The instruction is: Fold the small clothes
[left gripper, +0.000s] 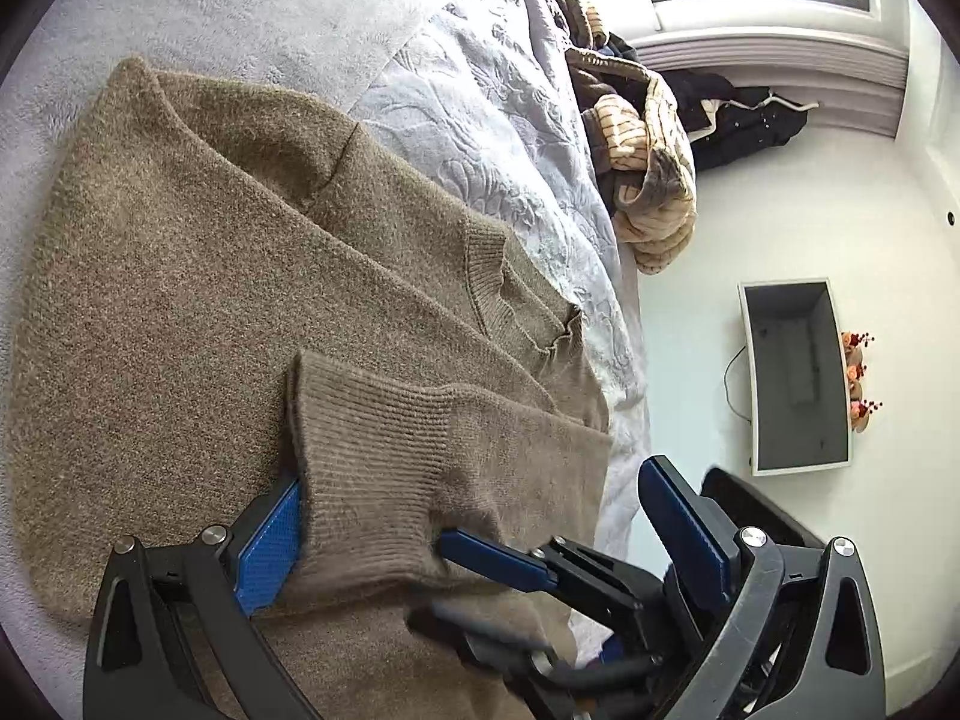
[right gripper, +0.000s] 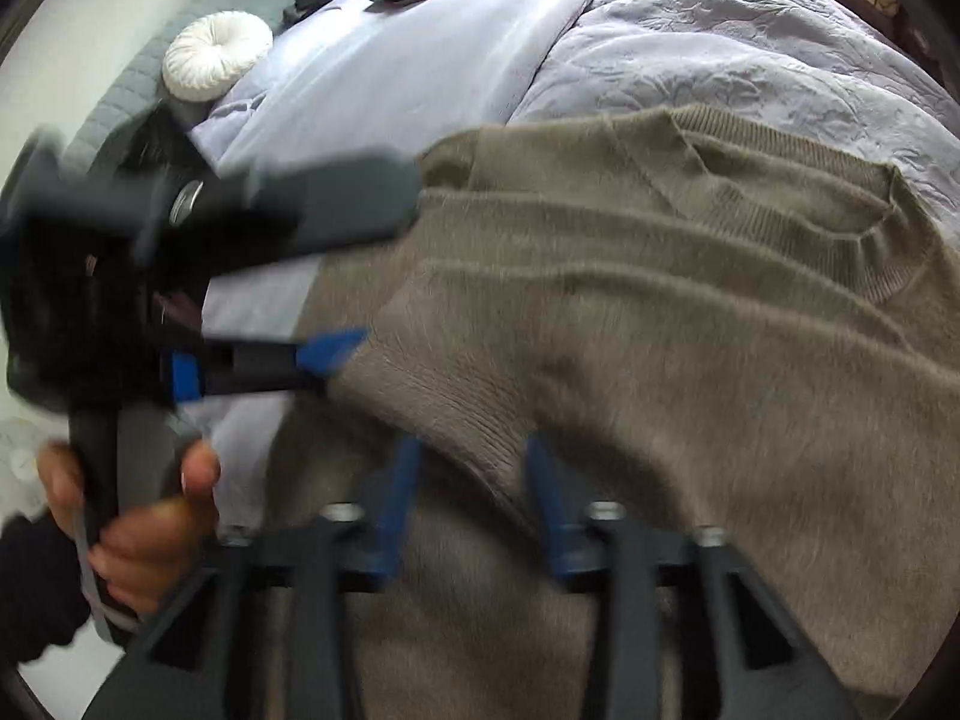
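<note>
The brown knit sweater (left gripper: 180, 300) lies flat on a bed covered by a lavender quilt (left gripper: 480, 120), neckline toward the quilted side. One sleeve is folded across the body, and its ribbed cuff (left gripper: 372, 420) rests on top. The left gripper (left gripper: 471, 474) has its fingers spread wide around the cuff, whose edge lies against one blue pad (left gripper: 270, 546). The right gripper (right gripper: 474, 447) points down at the same cuff with its fingers apart. The cuff tip sits between them, and motion blur hides whether there is any contact. A hand (right gripper: 150, 522) grasps the left gripper's handle. A pile of striped clothes (left gripper: 642, 150) lies farther along the bed, and a round white cushion (right gripper: 216, 54) sits near the headboard.
</note>
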A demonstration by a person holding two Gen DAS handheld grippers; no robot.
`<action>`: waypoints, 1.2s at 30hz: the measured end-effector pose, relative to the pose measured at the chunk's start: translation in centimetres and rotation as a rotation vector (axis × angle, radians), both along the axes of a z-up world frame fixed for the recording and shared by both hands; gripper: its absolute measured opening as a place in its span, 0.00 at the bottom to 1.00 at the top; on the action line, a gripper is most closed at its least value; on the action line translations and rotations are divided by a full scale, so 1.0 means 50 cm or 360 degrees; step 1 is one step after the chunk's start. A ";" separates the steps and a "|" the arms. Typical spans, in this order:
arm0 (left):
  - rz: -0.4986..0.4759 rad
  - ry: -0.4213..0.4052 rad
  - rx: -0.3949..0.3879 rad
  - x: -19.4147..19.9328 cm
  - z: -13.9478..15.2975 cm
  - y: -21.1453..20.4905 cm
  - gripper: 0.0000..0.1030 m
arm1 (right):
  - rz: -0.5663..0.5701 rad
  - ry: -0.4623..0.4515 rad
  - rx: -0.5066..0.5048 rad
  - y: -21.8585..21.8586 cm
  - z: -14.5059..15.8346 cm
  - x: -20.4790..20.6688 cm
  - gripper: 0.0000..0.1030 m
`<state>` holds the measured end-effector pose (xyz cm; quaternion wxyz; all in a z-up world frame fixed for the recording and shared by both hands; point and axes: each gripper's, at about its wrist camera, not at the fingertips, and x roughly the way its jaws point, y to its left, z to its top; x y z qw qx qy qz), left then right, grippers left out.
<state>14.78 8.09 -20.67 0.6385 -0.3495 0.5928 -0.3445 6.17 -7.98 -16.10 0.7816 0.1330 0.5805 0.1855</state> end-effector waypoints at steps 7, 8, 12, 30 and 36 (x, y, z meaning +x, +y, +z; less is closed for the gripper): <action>-0.0152 -0.0084 0.0272 -0.009 0.012 -0.050 0.77 | -0.0436 0.0135 0.0267 -0.150 -0.012 -0.108 0.53; -0.0190 -0.0096 0.0318 -0.013 0.010 -0.055 0.55 | -0.0560 0.0168 0.0321 -0.190 -0.021 -0.134 0.54; -0.0300 -0.0119 0.0426 -0.029 -0.004 -0.061 0.14 | -0.1105 0.0233 0.0541 -0.331 -0.057 -0.255 0.54; -0.0255 -0.0173 0.0603 -0.048 -0.021 -0.025 0.14 | -0.1393 0.0249 0.0484 -0.511 -0.054 -0.348 0.15; -0.0286 -0.0193 0.0643 -0.043 -0.020 -0.034 0.14 | -0.1282 0.0049 0.0303 -0.520 0.005 -0.346 0.62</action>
